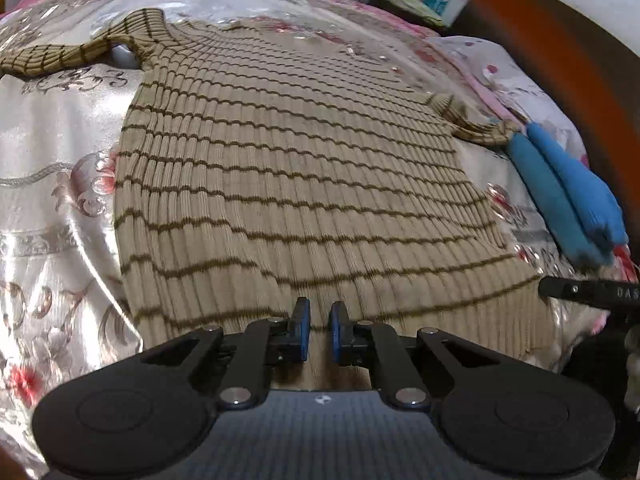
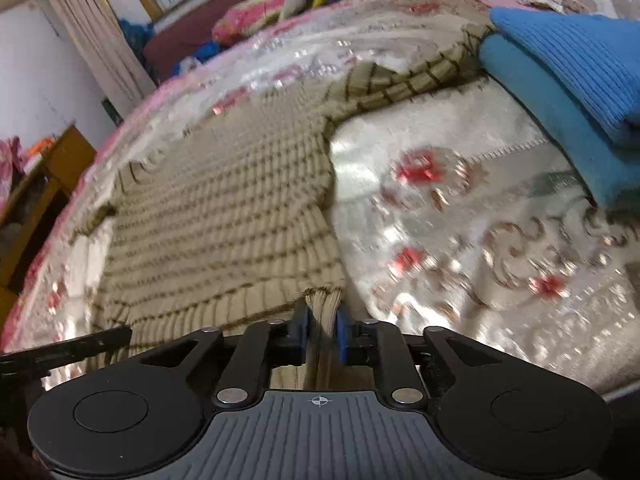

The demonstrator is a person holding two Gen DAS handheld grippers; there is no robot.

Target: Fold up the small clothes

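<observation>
Inspecting both wrist views, we find a beige ribbed sweater (image 1: 288, 184) lying flat on a shiny satin bedspread (image 1: 52, 168) printed with pink flowers. The knit runs in fine vertical ribs crossed by thin, wavy dark-brown stripes. One sleeve (image 1: 60, 54) stretches toward 10 o'clock in the left view; the other sleeve (image 1: 472, 124) reaches toward 2 o'clock, its cuff touching a folded blue knit garment (image 1: 568, 200), itself ribbed and stacked in soft, rounded layers.

We note the left gripper (image 1: 319, 330) at 6 o'clock over the sweater's hem, its blue-padded jaws drawn close with a narrow gap. No fabric sits between them in this view; we read this claw as closed on nothing.

We observe the right gripper (image 2: 322, 334) at 6 o'clock in its own view, at the hem corner of the sweater. A bunched fold of beige rib stands pinched between its blue pads (image 2: 341, 336), so this claw grips the sweater. The left gripper's black frame enters at 8 o'clock. Motion blur softens the bedspread pattern at 3 o'clock.
</observation>
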